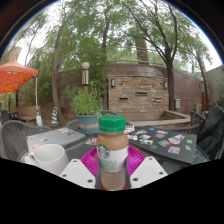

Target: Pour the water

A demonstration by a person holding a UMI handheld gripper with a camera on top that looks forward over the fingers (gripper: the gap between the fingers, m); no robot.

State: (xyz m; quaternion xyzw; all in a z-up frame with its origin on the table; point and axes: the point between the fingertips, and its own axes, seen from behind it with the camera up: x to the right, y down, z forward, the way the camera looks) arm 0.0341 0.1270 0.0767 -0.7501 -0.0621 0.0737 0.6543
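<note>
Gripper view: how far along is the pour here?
Done: the bottle is lifted upright between the fingers of the gripper. In hand: carrying it, green cap on. Left: nothing shows pouring yet; the white cup sits beside it on the table.

bottle (113, 152) clamped between claw (113, 168) pads; white cup (48, 157) nearby on table (60, 137)
</note>
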